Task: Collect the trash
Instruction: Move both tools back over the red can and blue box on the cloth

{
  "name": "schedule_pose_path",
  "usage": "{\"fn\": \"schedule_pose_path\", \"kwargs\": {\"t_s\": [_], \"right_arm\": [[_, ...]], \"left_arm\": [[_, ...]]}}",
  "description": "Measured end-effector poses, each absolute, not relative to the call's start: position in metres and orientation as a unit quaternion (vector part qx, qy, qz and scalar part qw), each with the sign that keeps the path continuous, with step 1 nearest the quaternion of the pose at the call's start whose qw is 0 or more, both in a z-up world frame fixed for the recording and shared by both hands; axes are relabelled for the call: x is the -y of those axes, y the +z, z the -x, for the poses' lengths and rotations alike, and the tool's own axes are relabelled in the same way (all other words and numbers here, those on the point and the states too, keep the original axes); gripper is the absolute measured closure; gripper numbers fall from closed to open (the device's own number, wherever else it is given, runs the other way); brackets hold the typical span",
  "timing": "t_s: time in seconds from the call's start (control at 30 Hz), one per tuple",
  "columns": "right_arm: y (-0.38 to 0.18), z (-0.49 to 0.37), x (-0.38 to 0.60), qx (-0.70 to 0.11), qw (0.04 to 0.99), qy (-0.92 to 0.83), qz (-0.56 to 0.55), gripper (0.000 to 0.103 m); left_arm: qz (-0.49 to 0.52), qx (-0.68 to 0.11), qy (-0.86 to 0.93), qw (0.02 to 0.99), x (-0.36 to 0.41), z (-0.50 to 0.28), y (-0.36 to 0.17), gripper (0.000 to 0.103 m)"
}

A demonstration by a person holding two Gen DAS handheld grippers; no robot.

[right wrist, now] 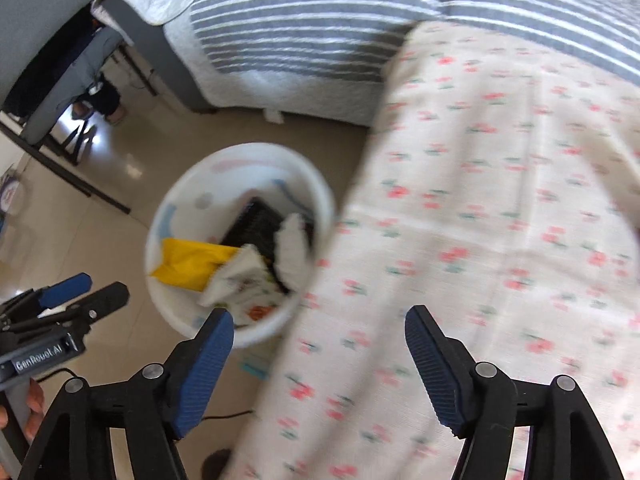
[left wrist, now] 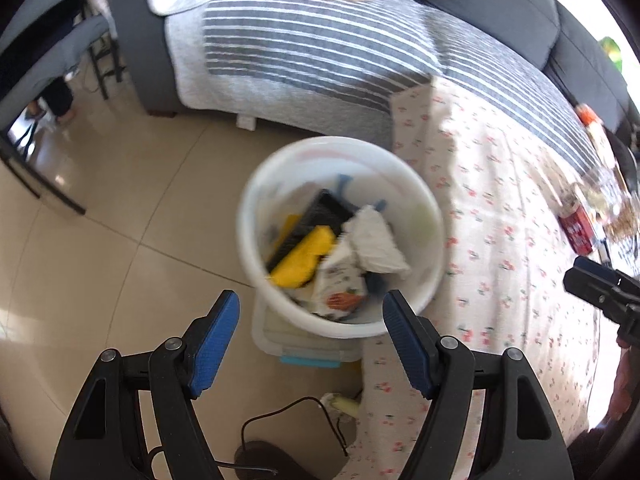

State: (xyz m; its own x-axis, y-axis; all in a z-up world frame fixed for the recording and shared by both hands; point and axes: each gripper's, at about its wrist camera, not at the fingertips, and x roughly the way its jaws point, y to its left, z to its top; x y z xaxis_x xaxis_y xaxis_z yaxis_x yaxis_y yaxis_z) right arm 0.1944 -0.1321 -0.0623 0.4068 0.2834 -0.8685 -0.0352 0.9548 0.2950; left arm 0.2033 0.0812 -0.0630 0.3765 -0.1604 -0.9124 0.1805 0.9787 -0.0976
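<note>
Above white bin (left wrist: 340, 236), part-filled with trash (left wrist: 320, 256), beside floral cloth (left wrist: 500, 240): left gripper (left wrist: 312, 344) and right gripper (right wrist: 320, 364) spread, empty. Drop step apparently done; next, seeking remaining litter.

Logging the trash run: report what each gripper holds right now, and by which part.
Nothing is held. The left gripper and right gripper both stand open with nothing between their fingers, above the white bin of trash.
</note>
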Motion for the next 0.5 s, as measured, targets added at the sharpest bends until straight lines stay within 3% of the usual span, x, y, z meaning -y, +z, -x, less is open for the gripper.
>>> {"fn": "schedule_pose_path", "kwargs": {"t_s": [0.3,0.5], "right_arm": [[-0.042,-0.146,0.218,-0.521,0.845,0.026,-0.121,0.018],[-0.036,-0.119,0.267,-0.51,0.85,-0.03,-0.13,0.01]], "left_arm": [[-0.047,-0.547,-0.138,0.824,-0.02,-0.193,-0.061,0.026],[-0.056,-0.537,-0.156,0.827,0.019,-0.184,-0.057,0.02]]}}
